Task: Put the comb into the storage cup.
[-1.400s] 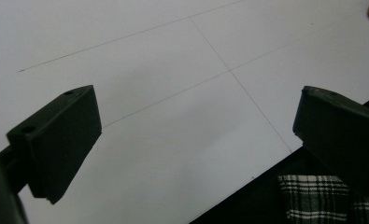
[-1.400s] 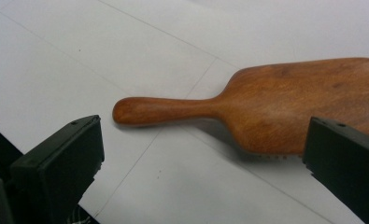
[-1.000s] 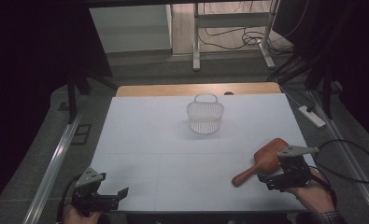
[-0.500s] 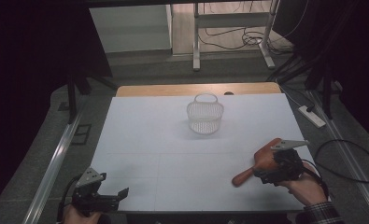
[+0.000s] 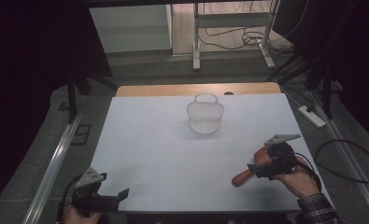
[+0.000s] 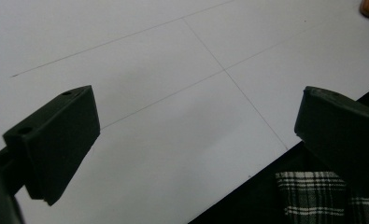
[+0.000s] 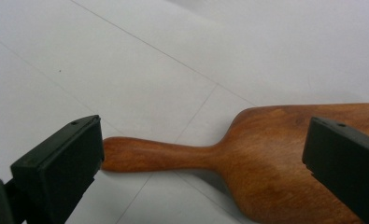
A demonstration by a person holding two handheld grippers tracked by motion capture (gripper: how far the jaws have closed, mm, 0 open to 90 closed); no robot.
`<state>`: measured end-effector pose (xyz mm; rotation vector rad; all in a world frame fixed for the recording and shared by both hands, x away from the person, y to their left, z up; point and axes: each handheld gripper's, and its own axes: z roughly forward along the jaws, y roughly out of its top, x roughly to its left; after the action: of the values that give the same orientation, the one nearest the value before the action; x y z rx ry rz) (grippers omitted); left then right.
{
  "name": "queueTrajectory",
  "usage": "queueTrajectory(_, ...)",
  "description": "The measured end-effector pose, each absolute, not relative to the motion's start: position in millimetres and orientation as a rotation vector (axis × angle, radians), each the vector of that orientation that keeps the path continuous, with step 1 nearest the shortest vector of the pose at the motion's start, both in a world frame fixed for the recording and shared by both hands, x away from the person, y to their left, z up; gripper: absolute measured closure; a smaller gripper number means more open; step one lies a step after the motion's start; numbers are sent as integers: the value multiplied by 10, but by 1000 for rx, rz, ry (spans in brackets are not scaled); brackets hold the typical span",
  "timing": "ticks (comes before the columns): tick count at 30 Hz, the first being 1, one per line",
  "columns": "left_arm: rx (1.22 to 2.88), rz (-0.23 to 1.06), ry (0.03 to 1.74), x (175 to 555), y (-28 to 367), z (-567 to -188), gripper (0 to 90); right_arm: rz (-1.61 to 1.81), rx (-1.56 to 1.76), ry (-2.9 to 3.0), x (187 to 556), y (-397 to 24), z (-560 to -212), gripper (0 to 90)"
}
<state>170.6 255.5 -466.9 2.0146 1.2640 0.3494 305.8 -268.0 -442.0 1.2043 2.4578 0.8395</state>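
A dim room with dark floor surrounds a white tabletop, lit from above, with thin pencil-like lines crossing its surface. From where I steer the rig, a small white wire basket stands upright near the far middle of the tabletop, well apart from both hands.

The thing I am after is a wooden spoon, lying flat near the right front of the tabletop. Its long axis runs slantwise: the narrow handle points toward the front and the middle of the tabletop, the broad bowl end sits farther back and to the right, under my right gripper. In the right gripper view the wooden spoon lies crosswise between the two black jaws, handle tip beside one jaw, broad bowl by the other. The jaws are spread wide and pinch nothing; I judge they hover just over the wood, but cannot tell whether they touch it.

My left gripper rests at the front left corner, jaws likewise spread and empty, well apart from the spoon. The right hand is clearly the nearer one.
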Motion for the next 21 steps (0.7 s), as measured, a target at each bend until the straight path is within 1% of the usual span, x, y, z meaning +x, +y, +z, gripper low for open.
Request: queueTrajectory(21,2016,346,1262,1709,2556,-4670,7,737,1184,2514,3333,-2403,-4438,0)
